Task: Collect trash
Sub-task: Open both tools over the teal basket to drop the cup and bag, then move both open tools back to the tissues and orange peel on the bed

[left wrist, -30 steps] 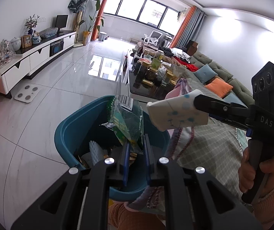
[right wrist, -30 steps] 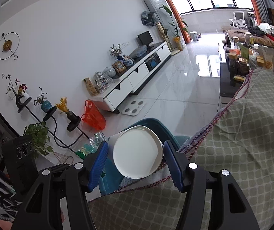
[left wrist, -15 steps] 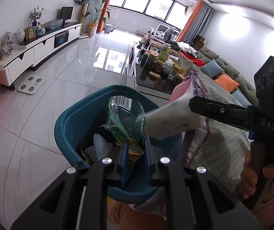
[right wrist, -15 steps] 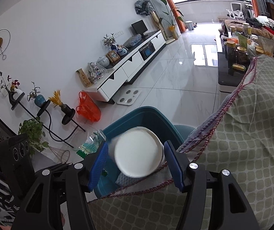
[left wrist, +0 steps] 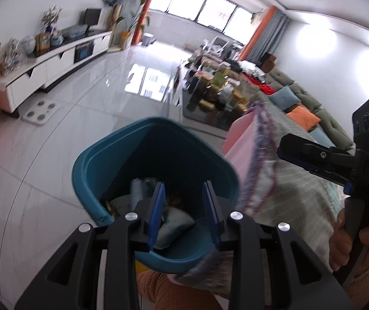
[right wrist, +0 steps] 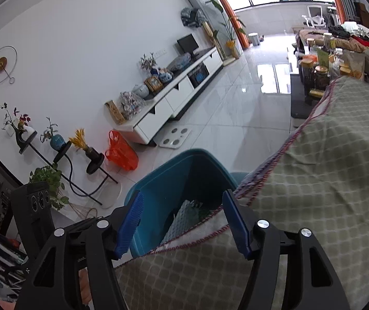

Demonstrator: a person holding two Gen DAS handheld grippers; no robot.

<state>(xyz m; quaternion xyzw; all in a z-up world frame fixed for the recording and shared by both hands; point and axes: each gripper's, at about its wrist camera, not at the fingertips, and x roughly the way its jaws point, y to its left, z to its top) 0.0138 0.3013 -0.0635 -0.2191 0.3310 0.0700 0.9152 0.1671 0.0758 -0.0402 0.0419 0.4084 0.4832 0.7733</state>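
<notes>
Both claws [left wrist: 184,201] above trash bin [left wrist: 93,170]

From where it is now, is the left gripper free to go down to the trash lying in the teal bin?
Probably yes: the left gripper hangs over the teal bin with jaws apart and empty, and nothing covers the trash below.

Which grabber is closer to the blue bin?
Left. The left gripper hangs right over the bin, jaws open above the trash inside. The right gripper, also open and empty, sits farther back over the cloth at the bin's edge.
</notes>
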